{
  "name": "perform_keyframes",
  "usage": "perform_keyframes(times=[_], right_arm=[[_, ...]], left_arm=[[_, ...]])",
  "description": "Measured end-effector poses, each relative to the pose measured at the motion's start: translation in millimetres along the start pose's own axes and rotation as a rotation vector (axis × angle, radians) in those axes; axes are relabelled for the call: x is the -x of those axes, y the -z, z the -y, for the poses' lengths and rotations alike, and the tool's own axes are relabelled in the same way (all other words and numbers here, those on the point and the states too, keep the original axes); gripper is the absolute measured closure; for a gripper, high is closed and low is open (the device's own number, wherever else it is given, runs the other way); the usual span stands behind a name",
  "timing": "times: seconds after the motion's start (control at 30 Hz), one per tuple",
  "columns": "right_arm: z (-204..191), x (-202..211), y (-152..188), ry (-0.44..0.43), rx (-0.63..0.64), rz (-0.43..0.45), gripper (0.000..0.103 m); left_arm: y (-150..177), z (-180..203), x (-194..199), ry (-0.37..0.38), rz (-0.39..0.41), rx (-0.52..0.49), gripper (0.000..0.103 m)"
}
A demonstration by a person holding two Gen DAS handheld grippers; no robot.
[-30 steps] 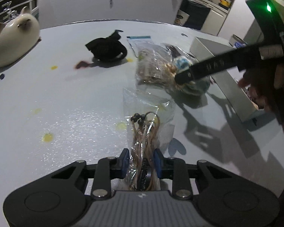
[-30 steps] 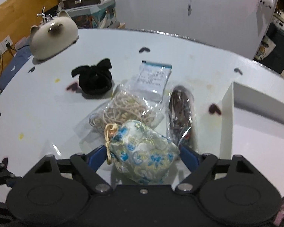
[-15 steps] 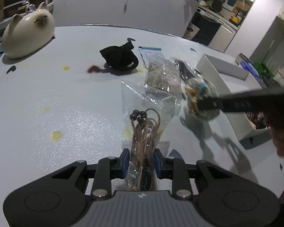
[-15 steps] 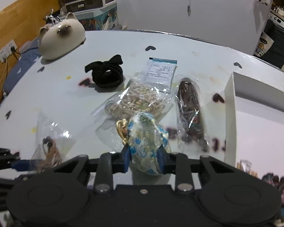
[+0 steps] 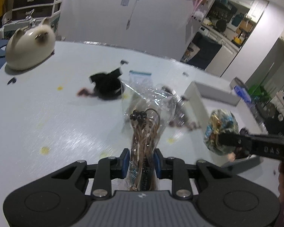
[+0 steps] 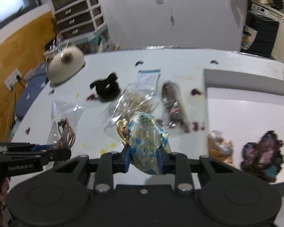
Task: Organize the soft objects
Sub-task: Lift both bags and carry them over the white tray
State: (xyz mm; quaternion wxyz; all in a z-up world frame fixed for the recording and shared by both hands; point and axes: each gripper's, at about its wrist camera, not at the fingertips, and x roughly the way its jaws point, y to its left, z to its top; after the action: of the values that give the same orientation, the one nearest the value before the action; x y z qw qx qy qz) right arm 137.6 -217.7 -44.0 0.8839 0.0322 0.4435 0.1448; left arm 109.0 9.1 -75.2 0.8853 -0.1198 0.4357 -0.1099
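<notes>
1. Now my left tool [image 5: 140, 160] is clamped tight on a clear bag [image 5: 145, 113] of brown cord with dark beads; the bag hangs clear of the bench [image 5: 47, 117].
2. My right tool [image 6: 143, 159] has just been closing, and its pads now squeeze the blue floral pouch [image 6: 147, 141] between them. The pouch's gold loop [image 6: 122, 130] sticks out at its upper left.
3. From the left camera I see the right tool [image 5: 223, 139] coming in from the right edge, carrying the pouch [image 5: 220, 130] above the near end of the white box [image 5: 197, 98].
4. From the right camera I see the left tool [image 6: 66, 151] at the left edge with the bag [image 6: 64, 121] standing up from it.
5. On the bench [image 6: 179, 62] beyond the pouch lie a bag of pale beads [image 6: 134, 102], a dark packet [image 6: 172, 104] just to its right, a flat sachet [image 6: 148, 78] behind them and a black scrunchie [image 6: 107, 88] to the left.
6. The white box [image 6: 246, 81] sits at the right; inside it are a tan bundle [image 6: 219, 147] and a dark floral piece [image 6: 263, 155], apart from each other.
7. A cream cat figure [image 6: 65, 66] sits at the far left edge of the bench.
8. Both views are smeared with motion, so I cannot tell finer detail on the packets.
</notes>
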Motion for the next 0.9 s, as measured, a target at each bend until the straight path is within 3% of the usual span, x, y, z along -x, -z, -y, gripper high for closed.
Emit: perform_keyframes(times=[0.37, 0.9], right_arm=[[71.7, 59.6, -15.0, 0.034, -0.058, 0.121, 0.074], [191.3, 84.2, -17.5, 0.060, -0.123, 0.132, 0.074]], left_arm=[[-46.6, 82.4, -11.9, 0.049, 0.103, 0.026, 0.075], [-75.9, 182.0, -64.7, 0.024, 0.085, 0.007, 0.075]])
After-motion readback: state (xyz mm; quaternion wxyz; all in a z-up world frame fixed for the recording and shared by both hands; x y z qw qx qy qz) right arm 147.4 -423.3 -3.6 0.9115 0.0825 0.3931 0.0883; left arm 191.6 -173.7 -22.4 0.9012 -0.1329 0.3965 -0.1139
